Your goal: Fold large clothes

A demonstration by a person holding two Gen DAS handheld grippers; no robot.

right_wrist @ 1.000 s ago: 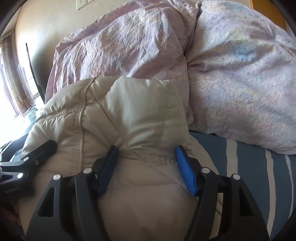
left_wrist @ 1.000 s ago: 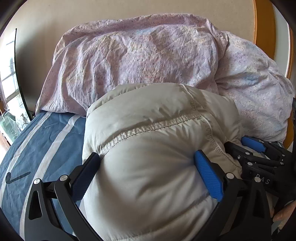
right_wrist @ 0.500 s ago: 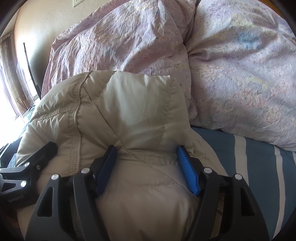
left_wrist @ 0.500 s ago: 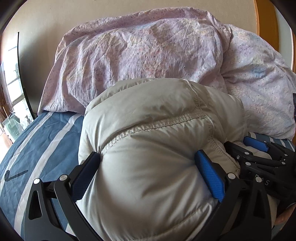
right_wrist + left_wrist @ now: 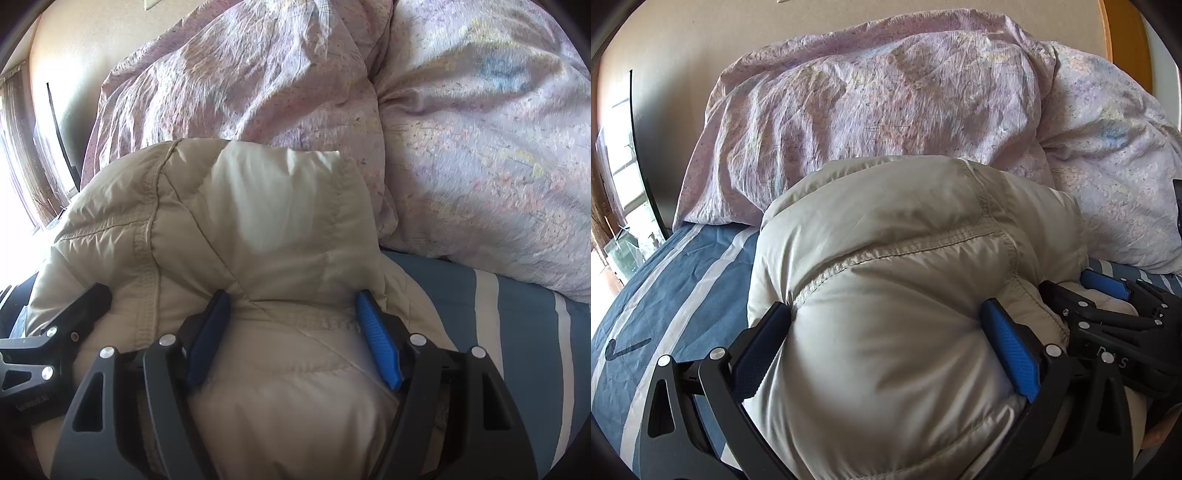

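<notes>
A beige puffy down jacket (image 5: 905, 258) is bunched into a thick folded bundle on the bed; it also fills the right wrist view (image 5: 258, 229). My left gripper (image 5: 886, 332) is clamped on the bundle's left part, with the padding bulging between its blue pads. My right gripper (image 5: 291, 325) is clamped on the bundle's right part the same way. The right gripper shows at the right edge of the left wrist view (image 5: 1108, 306). The left gripper shows at the left edge of the right wrist view (image 5: 55, 332). The jacket's underside is hidden.
Two large lilac floral pillows (image 5: 886, 99) (image 5: 480, 147) lean against the beige wall just behind the jacket. The bed has a blue sheet with white stripes (image 5: 665, 288) (image 5: 517, 314). A window is at the far left (image 5: 14, 166).
Both grippers have pushed forward with the jacket toward the pillows, which now loom larger. The grip on the jacket is unchanged.
</notes>
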